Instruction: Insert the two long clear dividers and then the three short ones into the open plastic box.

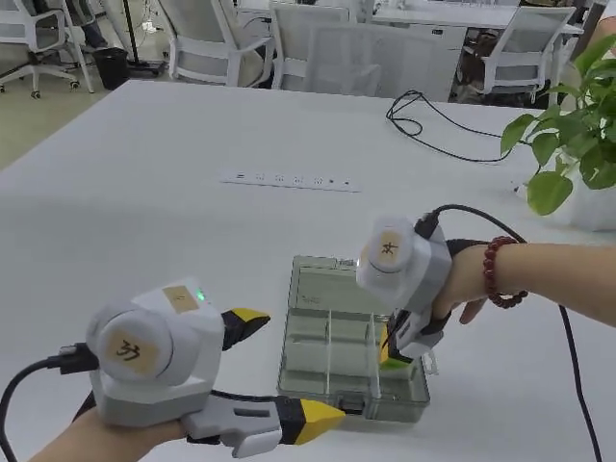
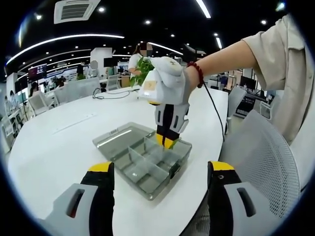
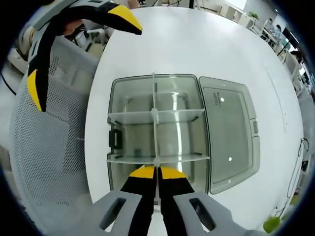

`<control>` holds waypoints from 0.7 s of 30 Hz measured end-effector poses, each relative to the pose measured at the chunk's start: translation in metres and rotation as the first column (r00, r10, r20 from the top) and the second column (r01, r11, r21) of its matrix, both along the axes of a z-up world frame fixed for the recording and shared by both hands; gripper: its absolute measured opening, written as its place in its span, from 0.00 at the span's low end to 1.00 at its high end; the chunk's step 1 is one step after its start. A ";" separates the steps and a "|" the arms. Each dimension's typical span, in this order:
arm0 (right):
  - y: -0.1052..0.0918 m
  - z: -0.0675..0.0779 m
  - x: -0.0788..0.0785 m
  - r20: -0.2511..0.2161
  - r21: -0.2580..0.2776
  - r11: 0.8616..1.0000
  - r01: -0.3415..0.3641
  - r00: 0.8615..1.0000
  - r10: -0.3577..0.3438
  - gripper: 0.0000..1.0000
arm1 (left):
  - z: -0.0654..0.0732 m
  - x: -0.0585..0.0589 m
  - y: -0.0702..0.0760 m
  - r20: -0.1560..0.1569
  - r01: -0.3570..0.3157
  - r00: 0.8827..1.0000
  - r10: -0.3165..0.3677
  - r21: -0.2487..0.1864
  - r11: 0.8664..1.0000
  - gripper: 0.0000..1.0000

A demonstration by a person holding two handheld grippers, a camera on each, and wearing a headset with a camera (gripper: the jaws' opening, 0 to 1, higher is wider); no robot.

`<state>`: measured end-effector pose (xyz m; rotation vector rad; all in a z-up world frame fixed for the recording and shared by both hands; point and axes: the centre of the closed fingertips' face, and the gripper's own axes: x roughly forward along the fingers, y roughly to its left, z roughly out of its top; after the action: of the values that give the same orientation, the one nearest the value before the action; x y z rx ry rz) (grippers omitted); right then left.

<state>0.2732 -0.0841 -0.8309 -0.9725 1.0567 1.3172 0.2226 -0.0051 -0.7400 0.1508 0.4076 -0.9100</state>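
The open plastic box (image 3: 130, 96) sits on the white table (image 1: 192, 241) with two cross dividers (image 3: 182, 116) standing inside. The right gripper (image 3: 157, 172) is clamped on the lengthwise divider (image 3: 154, 98). The left gripper (image 2: 161, 168) hovers nearby, jaws apart.

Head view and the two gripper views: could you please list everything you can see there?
Plastic box: one, clear, open, lid flat, near table edge.
Clear dividers: three, clear, crossing inside the box.
Table: one, white.
Power strip: one, white, mid-table.
Loose cable: one, black, far right.
Plant: one, green, right edge.
Office chairs: several, white, beyond table.
Bead bracelet: one, red, right wrist.
Left hand-held gripper: one, white and yellow, open, beside box.
Right hand-held gripper: one, same colours, shut on one clear divider.
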 end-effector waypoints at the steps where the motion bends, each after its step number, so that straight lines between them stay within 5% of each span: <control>1: 0.000 0.000 0.000 -0.002 0.001 1.000 0.007 1.000 -0.007 0.03 | 0.001 0.000 0.000 0.000 -0.002 1.000 0.002 -0.002 1.000 0.78; 11: 0.005 0.002 -0.002 0.026 0.056 0.998 0.004 1.000 -0.006 0.11 | 0.001 0.001 0.002 -0.002 -0.010 1.000 0.010 0.000 1.000 0.80; 21: 0.000 0.026 0.000 0.055 0.192 0.968 0.161 0.983 -0.174 0.28 | 0.005 0.003 0.008 0.004 -0.027 1.000 0.027 0.017 0.999 0.83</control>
<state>0.2730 -0.0842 -0.8050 -0.7667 0.9213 1.2096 0.2254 0.0028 -0.7348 0.1627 0.4130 -0.8793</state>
